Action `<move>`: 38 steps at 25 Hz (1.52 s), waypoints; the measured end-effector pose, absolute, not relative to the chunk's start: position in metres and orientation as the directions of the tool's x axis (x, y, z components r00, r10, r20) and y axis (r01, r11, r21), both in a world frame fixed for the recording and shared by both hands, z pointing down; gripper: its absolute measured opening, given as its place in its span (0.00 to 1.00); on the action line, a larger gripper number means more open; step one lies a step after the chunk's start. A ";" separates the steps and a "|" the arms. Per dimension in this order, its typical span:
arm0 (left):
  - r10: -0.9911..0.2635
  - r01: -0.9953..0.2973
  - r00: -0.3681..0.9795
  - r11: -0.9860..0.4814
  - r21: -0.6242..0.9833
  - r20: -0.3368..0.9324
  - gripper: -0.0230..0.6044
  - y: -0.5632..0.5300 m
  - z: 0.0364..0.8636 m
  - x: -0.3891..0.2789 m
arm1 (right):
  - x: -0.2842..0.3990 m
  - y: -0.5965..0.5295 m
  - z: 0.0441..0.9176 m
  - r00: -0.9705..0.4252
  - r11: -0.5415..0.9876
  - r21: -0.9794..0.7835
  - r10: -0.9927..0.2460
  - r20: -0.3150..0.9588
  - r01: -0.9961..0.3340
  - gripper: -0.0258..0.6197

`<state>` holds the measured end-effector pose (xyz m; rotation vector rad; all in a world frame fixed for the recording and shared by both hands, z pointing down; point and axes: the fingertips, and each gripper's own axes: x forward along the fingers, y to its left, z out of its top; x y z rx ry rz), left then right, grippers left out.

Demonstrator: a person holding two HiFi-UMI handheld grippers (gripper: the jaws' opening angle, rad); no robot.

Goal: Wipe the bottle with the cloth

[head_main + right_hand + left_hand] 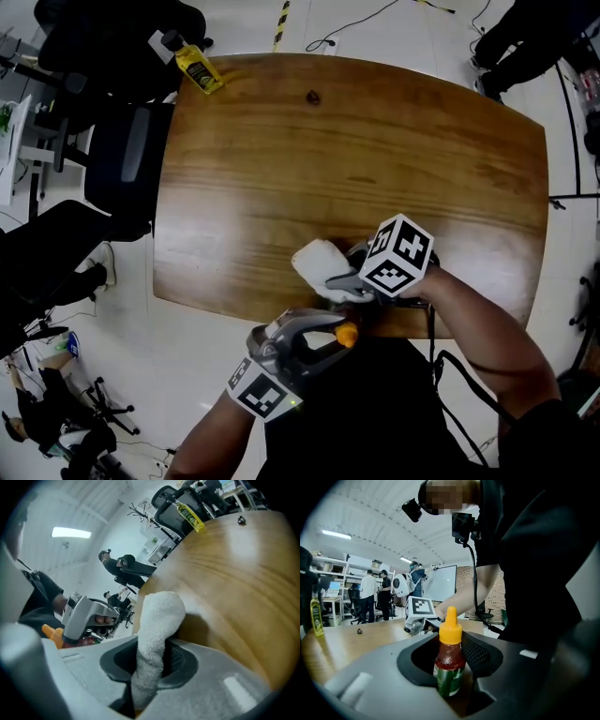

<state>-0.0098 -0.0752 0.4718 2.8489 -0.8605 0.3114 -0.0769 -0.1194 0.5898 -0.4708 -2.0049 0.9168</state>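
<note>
The bottle (450, 660) is small, with red sauce, a green label and an orange nozzle cap. It stands upright, clamped in my left claw (451, 648). My right claw (151, 665) pinches the fluffy white cloth (157, 630), folded, above the bench (225, 588).

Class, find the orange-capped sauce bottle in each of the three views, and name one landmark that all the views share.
Head view: bottom centre; only the orange cap of the bottle shows, in the left gripper.
Left gripper view: centre, between the jaws.
Right gripper view: left edge, mostly hidden behind the left gripper.
Shared landmark: the yellow bottle at the far corner of the table.
</note>
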 end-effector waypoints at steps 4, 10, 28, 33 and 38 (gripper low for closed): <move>-0.526 -0.557 0.814 -0.828 0.072 0.248 0.30 -0.075 0.473 -0.010 | -0.075 -0.122 0.597 -0.533 0.745 -0.667 0.558 0.636 -0.016 0.16; -0.530 -0.562 0.806 -0.825 0.058 0.264 0.30 -0.074 0.474 -0.009 | -0.076 -0.125 0.600 -0.519 0.847 -0.531 0.457 0.722 0.007 0.16; -0.542 -0.583 0.778 -0.811 0.043 0.317 0.30 -0.078 0.479 -0.013 | -0.017 -0.156 0.426 -0.907 0.936 -0.340 0.058 0.418 -0.096 0.16; -0.556 -0.591 0.779 -0.805 0.046 0.290 0.30 -0.077 0.486 -0.012 | -0.033 -0.101 0.375 -0.852 0.997 -0.050 0.078 0.518 0.061 0.16; -0.550 -0.581 0.789 -0.813 0.040 0.273 0.30 -0.082 0.485 -0.008 | -0.050 -0.080 0.406 -0.725 0.985 0.116 0.013 0.689 0.129 0.16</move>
